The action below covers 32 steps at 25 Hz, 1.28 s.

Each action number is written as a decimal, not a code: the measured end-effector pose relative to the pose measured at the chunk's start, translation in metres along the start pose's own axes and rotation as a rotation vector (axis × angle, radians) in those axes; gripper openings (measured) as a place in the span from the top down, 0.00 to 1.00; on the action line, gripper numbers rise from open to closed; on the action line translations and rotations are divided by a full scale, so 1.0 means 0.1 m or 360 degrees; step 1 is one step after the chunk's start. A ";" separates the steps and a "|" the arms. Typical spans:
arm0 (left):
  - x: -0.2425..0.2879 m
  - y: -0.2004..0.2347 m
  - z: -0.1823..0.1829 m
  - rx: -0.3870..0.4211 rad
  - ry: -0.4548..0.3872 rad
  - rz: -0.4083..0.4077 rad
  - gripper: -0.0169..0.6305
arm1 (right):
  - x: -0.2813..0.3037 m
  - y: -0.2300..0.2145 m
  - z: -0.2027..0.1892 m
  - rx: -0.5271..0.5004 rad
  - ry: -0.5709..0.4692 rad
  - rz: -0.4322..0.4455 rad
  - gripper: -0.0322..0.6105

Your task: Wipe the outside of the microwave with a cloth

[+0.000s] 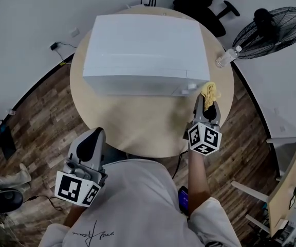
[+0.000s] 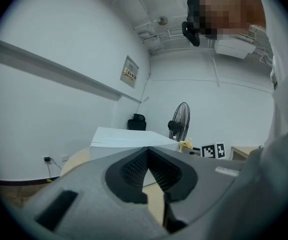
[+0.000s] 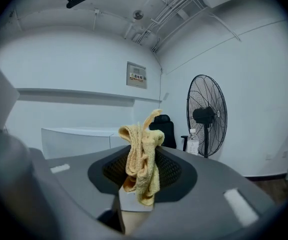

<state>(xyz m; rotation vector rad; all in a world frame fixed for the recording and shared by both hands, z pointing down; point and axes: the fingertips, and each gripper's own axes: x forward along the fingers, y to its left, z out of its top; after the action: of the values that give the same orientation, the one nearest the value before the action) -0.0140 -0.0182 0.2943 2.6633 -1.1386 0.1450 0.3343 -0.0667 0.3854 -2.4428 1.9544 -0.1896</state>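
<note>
Left gripper (image 1: 95, 134) low at the table (image 1: 137, 130) edge, jaws pressed together, nothing in them. White microwave (image 1: 145, 50) mid-table. Right gripper (image 1: 206, 103) pinching a yellow cloth (image 1: 209, 91), just beside the microwave's front right corner. Water bottle (image 1: 226, 57) behind, fan (image 1: 271, 32) far right.
</note>
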 end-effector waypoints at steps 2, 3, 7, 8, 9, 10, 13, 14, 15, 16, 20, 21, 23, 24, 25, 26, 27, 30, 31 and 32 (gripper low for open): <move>-0.02 0.03 -0.02 -0.0008 0.0006 0.0007 0.98 | 0.05 0.00 -0.03 0.0008 0.0008 -0.0012 0.74; -0.03 0.05 -0.02 -0.0011 0.0008 0.0010 0.98 | 0.07 0.00 -0.04 0.0013 0.0013 -0.0017 0.74; -0.03 0.10 -0.04 -0.0030 0.0010 0.0022 0.98 | 0.13 0.03 -0.05 0.0010 0.0017 -0.0028 0.74; -0.03 0.11 -0.04 -0.0036 0.0011 0.0024 0.98 | 0.14 0.06 -0.05 0.0007 0.0018 -0.0025 0.74; -0.02 0.13 -0.05 -0.0043 0.0013 0.0025 0.98 | 0.14 0.09 -0.05 0.0004 0.0020 -0.0019 0.74; -0.02 0.14 -0.06 -0.0049 0.0016 0.0026 0.98 | 0.16 0.12 -0.06 0.0003 0.0022 -0.0011 0.74; 0.00 0.14 -0.10 -0.0058 0.0028 0.0020 0.98 | 0.17 0.18 -0.07 0.0013 0.0023 0.0010 0.74; 0.01 0.14 -0.10 -0.0059 0.0029 0.0018 0.98 | 0.17 0.20 -0.07 0.0021 0.0021 0.0014 0.74; 0.01 0.14 -0.10 -0.0060 0.0028 0.0018 0.98 | 0.17 0.22 -0.08 0.0028 0.0019 0.0016 0.74; 0.02 0.15 -0.09 -0.0062 0.0024 0.0018 0.98 | 0.18 0.24 -0.07 0.0034 0.0016 0.0018 0.74; 0.03 0.19 -0.11 -0.0075 0.0028 0.0016 0.98 | 0.19 0.31 -0.07 0.0040 0.0009 0.0014 0.74; 0.03 0.18 -0.12 -0.0076 0.0031 0.0014 0.98 | 0.18 0.33 -0.07 0.0041 0.0006 0.0014 0.74; 0.04 0.18 -0.13 -0.0075 0.0036 0.0010 0.98 | 0.18 0.35 -0.07 0.0043 0.0000 0.0021 0.74; 0.04 0.18 -0.14 -0.0074 0.0038 0.0007 0.98 | 0.17 0.38 -0.07 0.0041 -0.0002 0.0027 0.74; 0.04 0.19 -0.15 -0.0075 0.0040 0.0004 0.98 | 0.17 0.40 -0.07 0.0037 -0.0004 0.0034 0.74; 0.04 0.19 -0.15 -0.0076 0.0042 0.0002 0.98 | 0.17 0.44 -0.07 0.0034 -0.0006 0.0041 0.74; 0.04 0.21 -0.14 -0.0077 0.0043 0.0001 0.98 | 0.17 0.48 -0.07 0.0036 -0.0008 0.0049 0.74; 0.03 0.23 -0.12 -0.0076 0.0041 -0.0002 0.98 | 0.18 0.58 -0.08 0.0053 -0.0014 0.0074 0.74; 0.03 0.23 -0.12 -0.0075 0.0040 -0.0001 0.98 | 0.18 0.61 -0.09 0.0056 -0.0013 0.0083 0.74; 0.02 0.23 -0.12 -0.0073 0.0040 0.0001 0.98 | 0.18 0.64 -0.10 0.0059 -0.0013 0.0093 0.74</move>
<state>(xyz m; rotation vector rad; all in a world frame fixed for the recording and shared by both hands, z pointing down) -0.0292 -0.0325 0.3105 2.6139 -1.1213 0.1505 0.2746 -0.0980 0.3917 -2.3571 1.9970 -0.2131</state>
